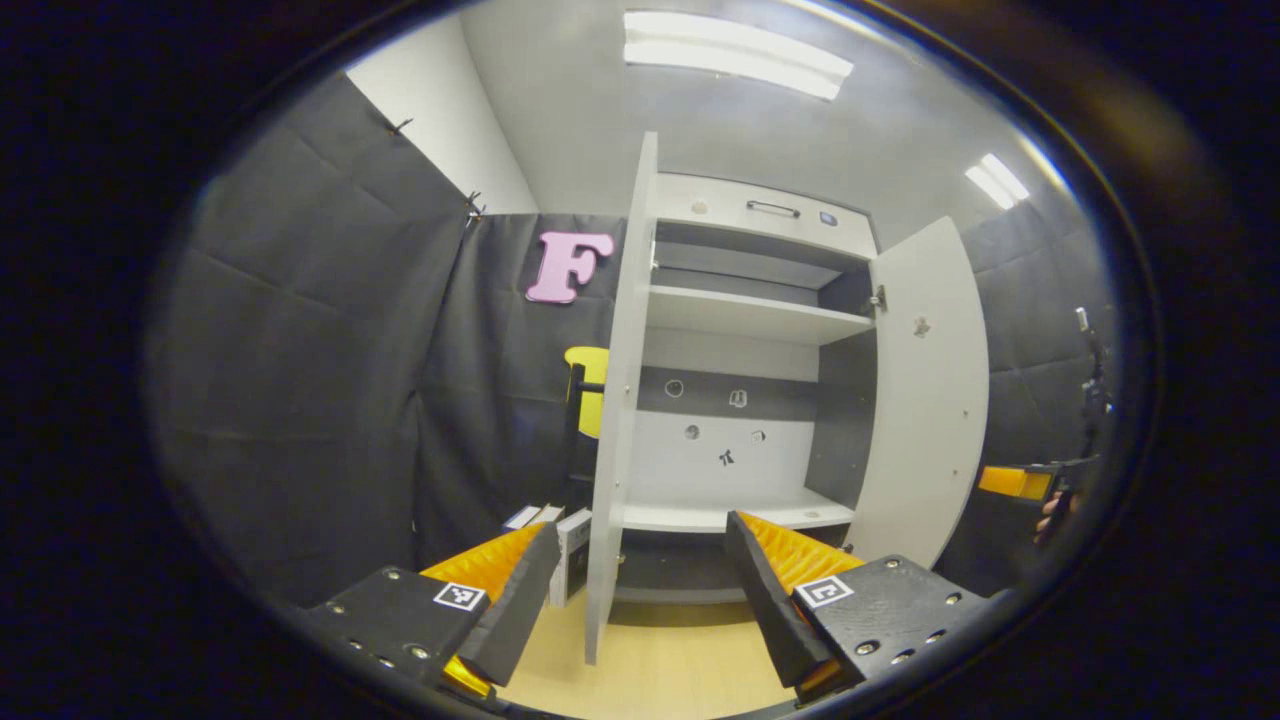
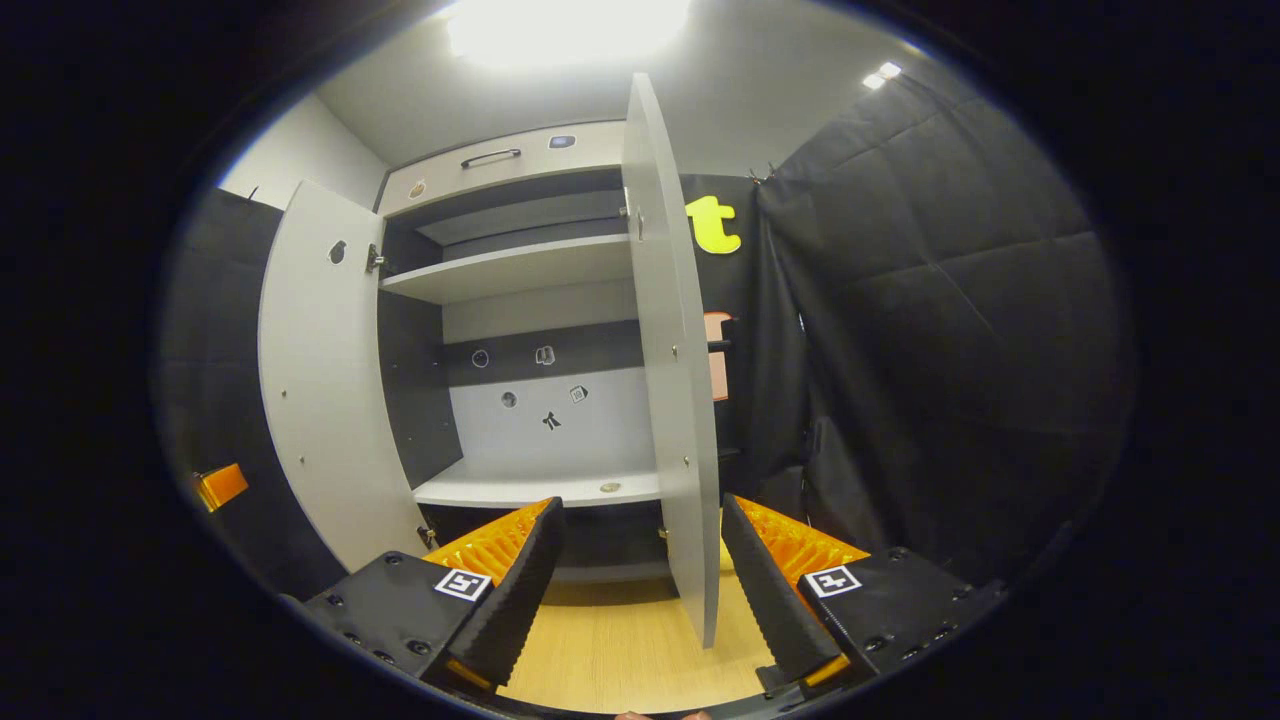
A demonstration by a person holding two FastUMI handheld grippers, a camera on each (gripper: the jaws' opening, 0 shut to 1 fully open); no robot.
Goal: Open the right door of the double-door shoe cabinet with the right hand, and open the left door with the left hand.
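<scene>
Doors both stand wide open on the shoe cabinet (image 1: 745, 330). The left door (image 1: 620, 400) hangs edge-on between the spread jaws of the left gripper (image 1: 640, 585), not touched. The right door (image 2: 680, 380) sits the same way inside the wide-open right gripper (image 2: 640, 580). I think the best move now is pulling both grippers straight back, slowly, without bumping a door edge.

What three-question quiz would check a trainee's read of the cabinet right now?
1. True or false: both doors of the shoe cabinet stand open.
2. Which door's edge sits between the left gripper's jaws: A) left door B) right door?
3. What state are the right gripper's jaws in?

Key: 1 true; 2 A; 3 open, gripping nothing, with the right door's edge between them.
</scene>
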